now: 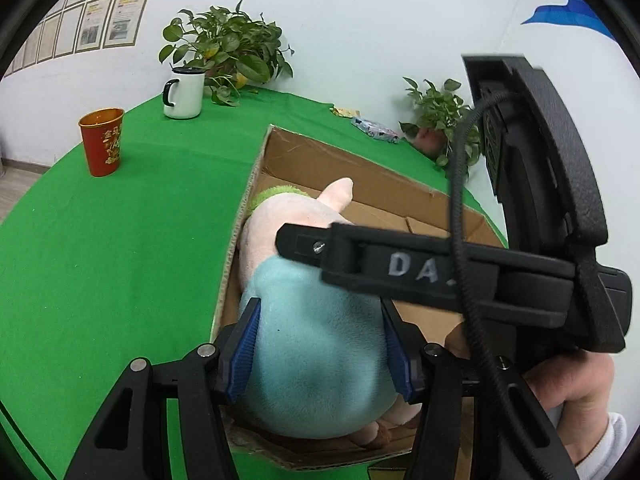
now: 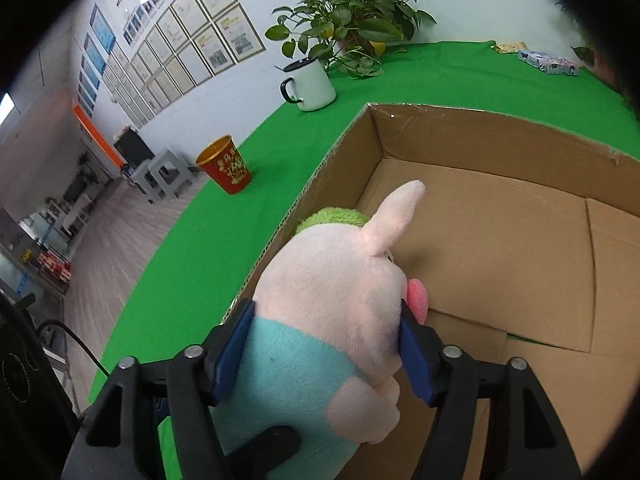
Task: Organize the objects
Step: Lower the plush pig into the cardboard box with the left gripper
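Note:
A pink plush pig in a light blue shirt (image 1: 316,344) sits inside an open cardboard box (image 1: 352,168) on the green table, against the box's left wall. My left gripper (image 1: 324,352) is closed on its blue lower body, blue pads pressing both sides. My right gripper (image 2: 326,344) is closed on the same pig (image 2: 332,312) at its head and shoulders. The right gripper's body crosses the left wrist view (image 1: 440,264) above the pig, held by a hand.
A red cup (image 1: 103,142), a white mug (image 1: 182,94) and a potted plant (image 1: 228,48) stand on the green cloth left of the box. A second plant (image 1: 440,124) and a patterned packet (image 1: 376,128) lie behind the box. The table edge and floor lie to the left.

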